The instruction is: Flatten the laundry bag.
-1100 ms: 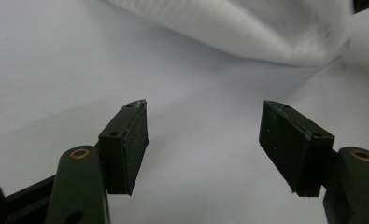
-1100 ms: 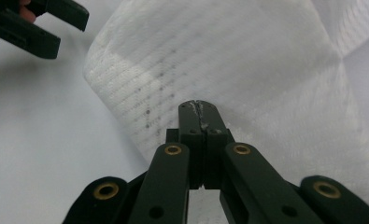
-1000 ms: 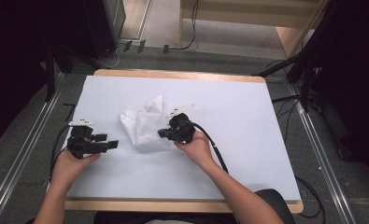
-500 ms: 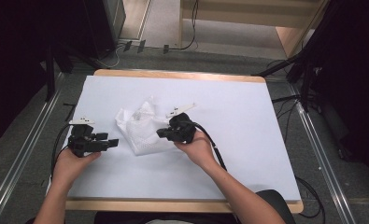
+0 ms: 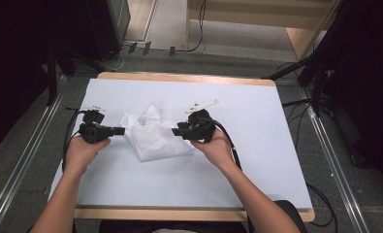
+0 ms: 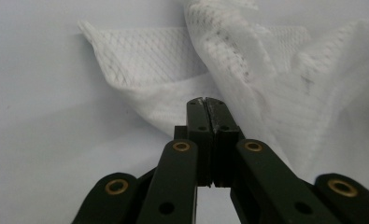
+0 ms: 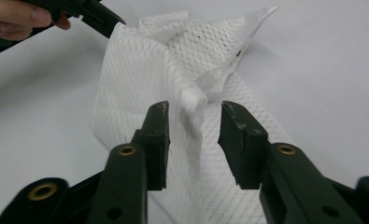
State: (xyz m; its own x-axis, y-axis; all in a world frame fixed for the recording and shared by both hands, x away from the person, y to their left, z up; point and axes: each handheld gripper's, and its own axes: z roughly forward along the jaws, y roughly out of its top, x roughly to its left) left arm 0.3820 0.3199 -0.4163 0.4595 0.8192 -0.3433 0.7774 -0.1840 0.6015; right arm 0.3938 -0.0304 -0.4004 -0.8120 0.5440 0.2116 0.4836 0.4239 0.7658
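Observation:
A crumpled white mesh cloth (image 5: 155,138) lies on the white table (image 5: 276,160), between the two hand-held grippers. My left gripper (image 5: 122,130) has just been closing. Its jaws stand pressed together (image 6: 204,100) at the cloth's (image 6: 266,70) left edge, pinching its thin rim. My right gripper (image 5: 175,131) has just been opening. Its jaws (image 7: 194,112) stand apart around a raised fold of the cloth (image 7: 140,84) without pressing on it. The left gripper (image 7: 112,16) shows far off at the cloth's corner in the right gripper view.
The table has a wooden rim (image 5: 189,213) and metal rails (image 5: 325,145) run along both sides. Cables (image 5: 228,141) trail from the grippers over the table. Bare white surface lies to the right of and in front of the cloth.
The left gripper moved right to the cloth's edge and its jaws closed. The right gripper let go of the cloth, opened and rose a little; the cloth has sunk flatter.

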